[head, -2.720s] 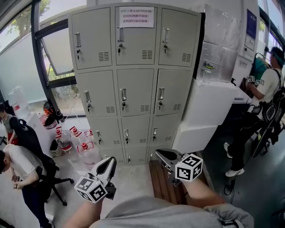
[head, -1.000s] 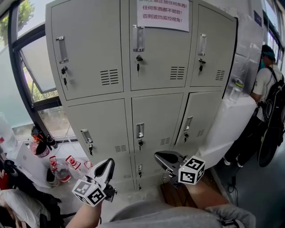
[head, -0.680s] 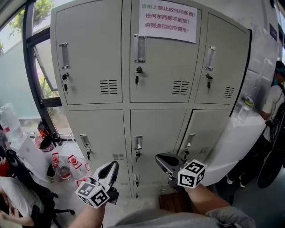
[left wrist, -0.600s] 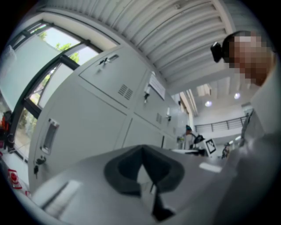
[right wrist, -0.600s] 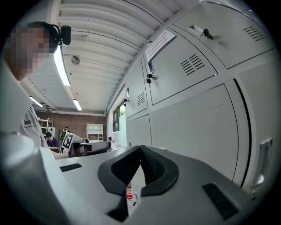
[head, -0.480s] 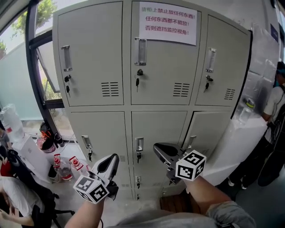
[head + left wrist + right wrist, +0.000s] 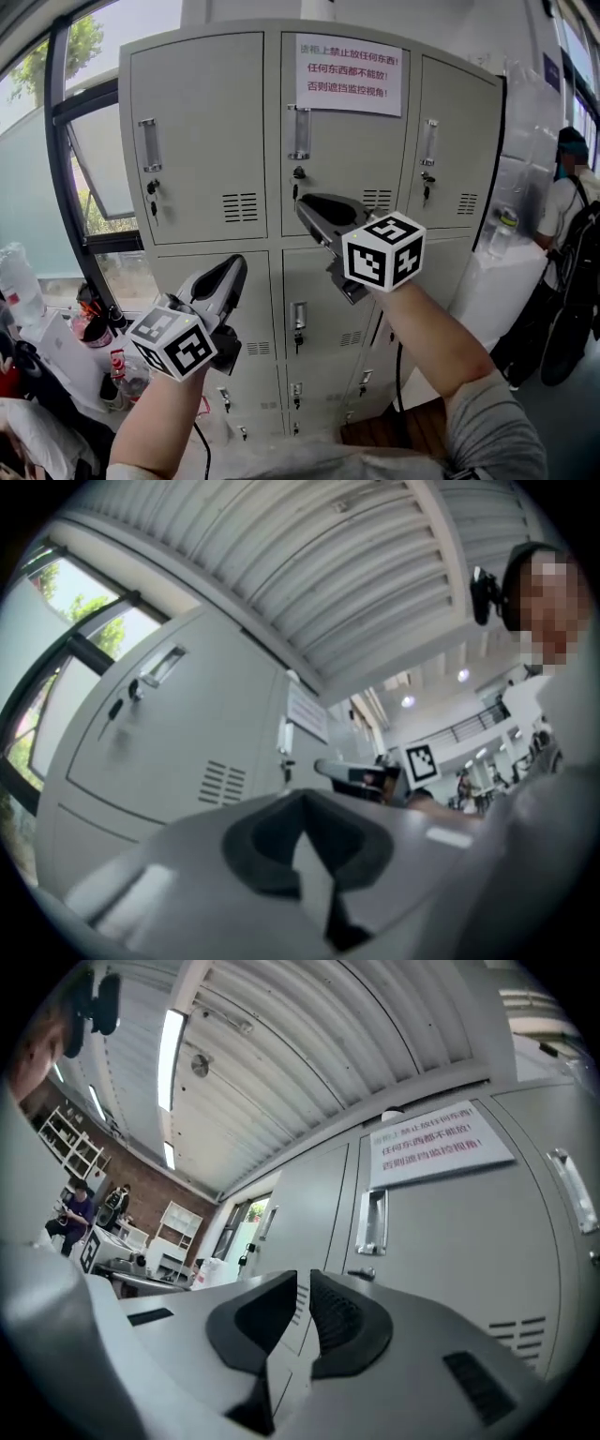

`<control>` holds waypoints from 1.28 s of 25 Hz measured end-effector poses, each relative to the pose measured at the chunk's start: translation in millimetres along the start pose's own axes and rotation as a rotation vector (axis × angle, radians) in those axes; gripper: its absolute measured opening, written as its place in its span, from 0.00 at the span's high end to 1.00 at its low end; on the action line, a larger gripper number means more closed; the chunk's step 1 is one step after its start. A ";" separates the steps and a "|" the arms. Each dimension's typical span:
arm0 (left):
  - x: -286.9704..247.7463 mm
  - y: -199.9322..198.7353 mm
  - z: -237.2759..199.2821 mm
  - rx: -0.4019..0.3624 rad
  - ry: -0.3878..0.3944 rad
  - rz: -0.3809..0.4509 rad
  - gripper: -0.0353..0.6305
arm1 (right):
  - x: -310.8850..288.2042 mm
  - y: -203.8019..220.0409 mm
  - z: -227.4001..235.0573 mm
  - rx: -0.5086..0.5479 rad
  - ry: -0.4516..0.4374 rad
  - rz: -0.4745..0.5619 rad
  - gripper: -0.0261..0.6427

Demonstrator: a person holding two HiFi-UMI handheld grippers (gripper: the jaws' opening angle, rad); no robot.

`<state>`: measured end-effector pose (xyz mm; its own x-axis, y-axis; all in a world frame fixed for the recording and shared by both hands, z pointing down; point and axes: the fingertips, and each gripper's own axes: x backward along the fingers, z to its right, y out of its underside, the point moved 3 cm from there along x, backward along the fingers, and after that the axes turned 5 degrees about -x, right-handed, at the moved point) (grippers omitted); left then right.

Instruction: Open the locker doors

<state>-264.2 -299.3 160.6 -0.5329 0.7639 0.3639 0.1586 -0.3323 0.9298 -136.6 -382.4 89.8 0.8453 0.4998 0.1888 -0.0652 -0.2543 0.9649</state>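
Ahead of the left gripper [image 7: 232,270], whose jaws seem pressed together on nothing, though its own view is blurred, stands the locker [image 7: 272,246] with every door closed. The top-left door [image 7: 202,178] lies above and beyond its tip. Further right, the right gripper [image 7: 312,203], jaws together and empty, hovers before the top-middle door [image 7: 352,150], just below that door's handle [image 7: 299,131] and a paper notice [image 7: 349,64].

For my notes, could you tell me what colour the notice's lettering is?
Red on the white notice; head view.
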 end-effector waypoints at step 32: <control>6.8 -64.5 -18.3 -0.043 0.014 -0.012 0.94 | -63.8 -81.9 37.7 -0.082 0.151 -0.028 0.77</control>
<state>-293.3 -282.7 102.1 -0.5463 0.7600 0.3520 0.1164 -0.3473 0.9305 -165.2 -424.6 -8.1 0.7583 0.6263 0.1808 -0.0908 -0.1732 0.9807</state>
